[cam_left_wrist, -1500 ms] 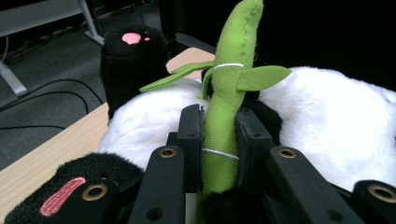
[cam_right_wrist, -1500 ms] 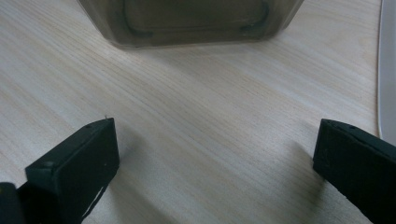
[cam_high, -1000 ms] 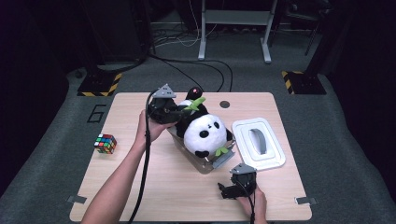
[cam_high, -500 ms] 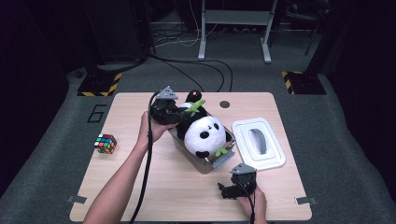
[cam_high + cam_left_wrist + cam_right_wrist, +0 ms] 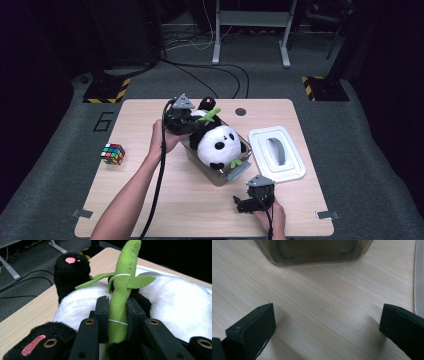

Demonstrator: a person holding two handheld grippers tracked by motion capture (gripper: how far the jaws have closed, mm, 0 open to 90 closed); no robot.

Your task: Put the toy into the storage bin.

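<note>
A plush panda (image 5: 220, 145) lies in a clear plastic box (image 5: 220, 176) at the table's middle. It carries a green plush bamboo stalk (image 5: 122, 290) with leaves. My left gripper (image 5: 192, 119) is at the panda's far left end, shut on that bamboo stalk; its two black jaws press the stalk from both sides (image 5: 117, 315). The panda's black paws with pink pads (image 5: 71, 267) flank the grip. My right gripper (image 5: 244, 204) rests low on the table near the front edge, jaws wide open (image 5: 324, 325) with bare wood between them, the box (image 5: 312, 251) just ahead of it.
The box's white lid (image 5: 276, 154) lies flat to the right of the box. A colour cube (image 5: 112, 153) sits at the table's left edge. A dark round hole (image 5: 241, 111) marks the table's far side. Cables cross the floor behind.
The left gripper and the panda's upper end have shifted slightly, the grip on the bamboo unchanged. The right gripper has stayed put.
</note>
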